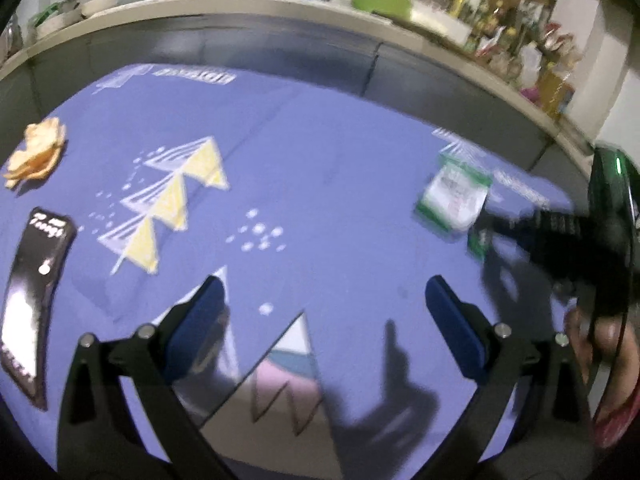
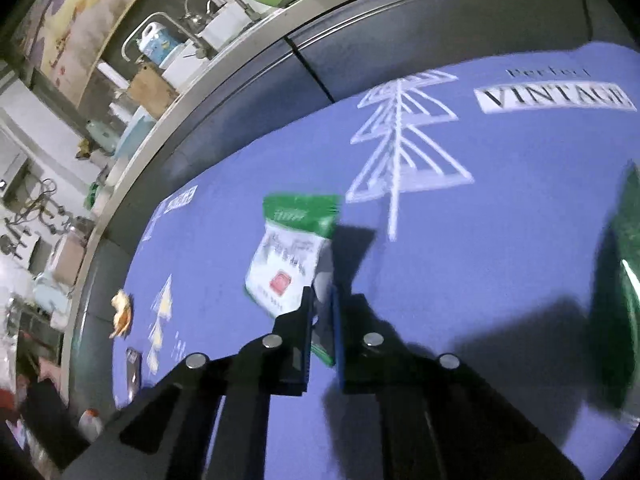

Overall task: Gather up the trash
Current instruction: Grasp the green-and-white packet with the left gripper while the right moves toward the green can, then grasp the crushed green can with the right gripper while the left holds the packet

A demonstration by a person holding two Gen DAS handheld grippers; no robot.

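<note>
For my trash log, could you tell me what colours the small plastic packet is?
Green and white packet, red mark; right wrist view.

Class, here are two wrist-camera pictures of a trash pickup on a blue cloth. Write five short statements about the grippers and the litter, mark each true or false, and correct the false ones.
1. The right gripper is shut on the green and white packet. True.
2. The left gripper holds the black wrapper. False: its jaws stand open with nothing between them, and the wrapper lies on the blue cloth to its left.
3. The orange peel lies on the cloth, beyond the black wrapper. True.
4. The packet is red and yellow. False: it is green and white with a small red mark.
5. The cloth is plain. False: it bears white and yellow triangles and lettering.
</note>
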